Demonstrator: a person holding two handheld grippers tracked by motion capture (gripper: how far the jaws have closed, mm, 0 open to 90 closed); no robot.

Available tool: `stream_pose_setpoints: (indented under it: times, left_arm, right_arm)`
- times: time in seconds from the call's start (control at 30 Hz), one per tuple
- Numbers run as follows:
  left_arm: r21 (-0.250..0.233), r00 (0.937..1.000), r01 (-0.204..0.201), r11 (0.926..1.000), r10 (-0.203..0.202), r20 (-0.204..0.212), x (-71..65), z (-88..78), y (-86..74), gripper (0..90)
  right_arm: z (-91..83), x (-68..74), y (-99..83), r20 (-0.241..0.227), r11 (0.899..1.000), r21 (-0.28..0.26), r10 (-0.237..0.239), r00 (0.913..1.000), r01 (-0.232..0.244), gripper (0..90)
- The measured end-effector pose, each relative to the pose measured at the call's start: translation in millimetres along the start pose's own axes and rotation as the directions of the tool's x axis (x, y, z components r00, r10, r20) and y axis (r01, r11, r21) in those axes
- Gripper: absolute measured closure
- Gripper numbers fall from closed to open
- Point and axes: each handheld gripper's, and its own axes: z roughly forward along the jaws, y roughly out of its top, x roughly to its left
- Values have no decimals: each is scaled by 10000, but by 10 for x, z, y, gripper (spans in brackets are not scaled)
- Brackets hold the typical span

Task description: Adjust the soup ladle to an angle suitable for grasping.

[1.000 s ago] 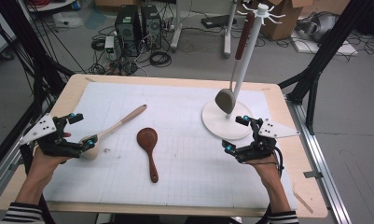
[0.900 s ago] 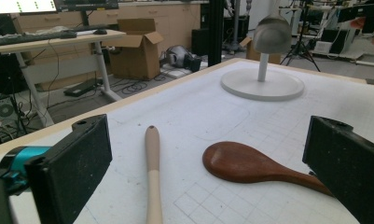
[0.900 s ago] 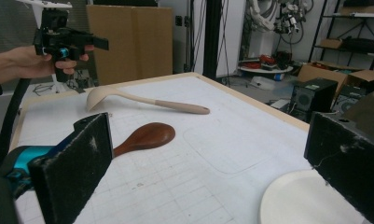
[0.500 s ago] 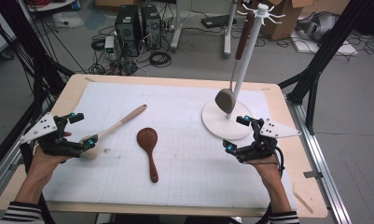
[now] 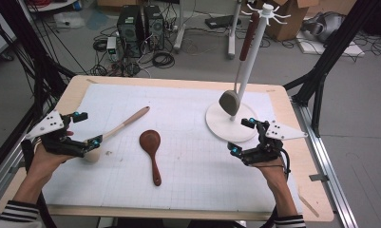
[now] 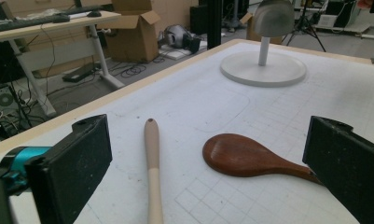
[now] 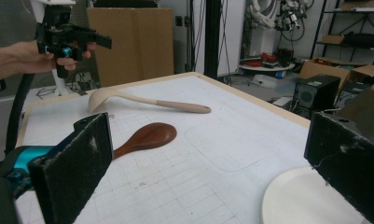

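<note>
The left gripper (image 5: 86, 142), jaws open, is over the ladle (image 5: 114, 130) bowl; its handle points to upper right.

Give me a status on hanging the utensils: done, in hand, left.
Done: one ladle hangs on the rack. In hand: nothing gripped; the left gripper is open over the bowl end of the pale ladle, and the right gripper is open beside the rack's base. Left: the pale ladle and the dark wooden spoon lie on the mat.
</note>
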Motion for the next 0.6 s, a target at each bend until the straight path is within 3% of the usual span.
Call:
stream_pose_setpoints:
  times: [0.3, 0.6]
  left_arm:
    - [883, 9984, -556, 9945, 545, 145, -28, 105, 242, 17]
    - [1726, 9978, -653, 9828, 618, 251, 21, 239, 419, 17]
  right_arm:
    - [10, 15, 5, 10, 10000, 10, -89, 10000, 89, 3]
    - [-17, 29, 12, -5, 10000, -18, -44, 10000, 44, 3]
